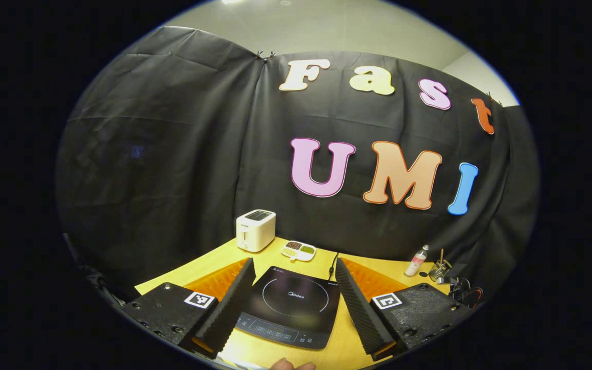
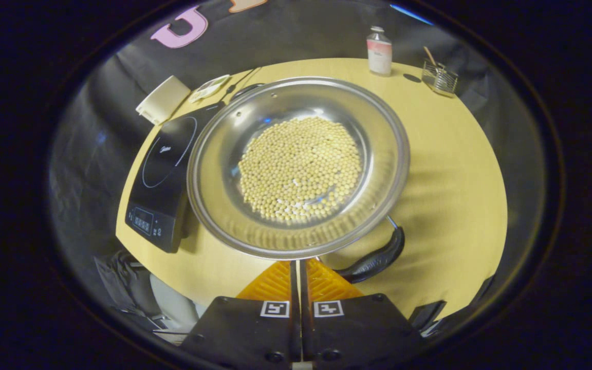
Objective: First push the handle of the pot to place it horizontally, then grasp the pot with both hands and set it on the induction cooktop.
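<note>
My right claw (image 2: 296, 264) has its fingers pressed together, with just a thin seam between them, and they hold nothing. Their tips run up to the near rim of the pot (image 2: 298, 164), and the rim hides the very ends, so I cannot tell whether they touch the metal. The pot is a wide steel pan on the counter (image 2: 455, 169), with a bed of pale beans (image 2: 300, 169) in its middle. Its dark handle (image 2: 378, 254) pokes out from under the near rim just to the right of my fingers, curving along the rim; where it joins the pot is hidden beneath the rim. To the pot's left lies the induction cooktop (image 2: 165, 174), and the pot's edge overlaps its right side in this view, so I cannot tell if they touch. Farther back stand a small bottle (image 2: 379, 50) and a wire holder (image 2: 440, 77).

My left claw (image 1: 293, 295) is spread wide, gripping nothing, and through the gap I see that cooktop (image 1: 291, 308) lying flat on the counter (image 1: 255, 252); its near edge is partly cut off by my fingers. Behind it are a white toaster (image 1: 255, 229) and a small divided dish (image 1: 298, 251), its contents too small to make out. At the bottom edge a sliver of a person's hand (image 1: 291, 365) shows, mostly cut off.
</note>
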The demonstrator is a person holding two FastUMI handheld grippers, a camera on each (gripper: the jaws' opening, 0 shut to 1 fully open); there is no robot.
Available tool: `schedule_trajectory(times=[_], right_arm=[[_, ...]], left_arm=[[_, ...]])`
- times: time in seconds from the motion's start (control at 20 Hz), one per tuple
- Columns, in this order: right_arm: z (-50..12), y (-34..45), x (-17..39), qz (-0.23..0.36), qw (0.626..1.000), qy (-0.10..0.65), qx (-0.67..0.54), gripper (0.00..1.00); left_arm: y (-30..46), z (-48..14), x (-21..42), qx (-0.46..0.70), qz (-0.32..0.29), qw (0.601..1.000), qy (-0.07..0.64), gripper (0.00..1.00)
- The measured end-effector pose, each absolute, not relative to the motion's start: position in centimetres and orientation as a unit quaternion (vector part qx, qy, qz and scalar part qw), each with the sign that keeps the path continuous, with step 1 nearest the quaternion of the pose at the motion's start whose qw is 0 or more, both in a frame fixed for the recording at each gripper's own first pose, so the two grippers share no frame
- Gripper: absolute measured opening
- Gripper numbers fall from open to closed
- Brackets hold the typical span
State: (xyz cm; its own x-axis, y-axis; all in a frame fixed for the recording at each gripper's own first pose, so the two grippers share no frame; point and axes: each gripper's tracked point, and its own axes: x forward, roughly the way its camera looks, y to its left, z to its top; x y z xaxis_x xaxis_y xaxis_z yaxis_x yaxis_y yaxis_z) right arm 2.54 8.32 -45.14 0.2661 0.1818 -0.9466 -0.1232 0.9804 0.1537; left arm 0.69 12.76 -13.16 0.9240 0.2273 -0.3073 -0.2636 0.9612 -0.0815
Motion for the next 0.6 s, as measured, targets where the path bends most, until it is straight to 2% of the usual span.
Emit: schedule_trajectory(times=[0.05, 0.1, 0.15, 0.6], right_arm=[[-45.2, 7.7, 2.7, 0.092, 0.796, 0.597, 0.024, 0.00], [-45.2, 7.0, 3.0, 0.089, 0.797, 0.597, 0.023, 0.03], [-45.3, 6.4, 3.4, 0.086, 0.798, 0.596, 0.023, 0.03], [-45.3, 1.7, 7.1, 0.076, 0.803, 0.590, 0.035, 0.02]], left_arm=[[12.6, -13.2, 0.8, -0.061, 0.125, 0.979, 0.150, 0.96], [12.3, -13.2, 0.8, -0.060, 0.126, 0.979, 0.149, 0.96], [12.2, -13.3, 0.8, -0.060, 0.128, 0.979, 0.149, 0.92], [10.3, -13.3, 0.8, -0.052, 0.151, 0.976, 0.149, 0.92]])
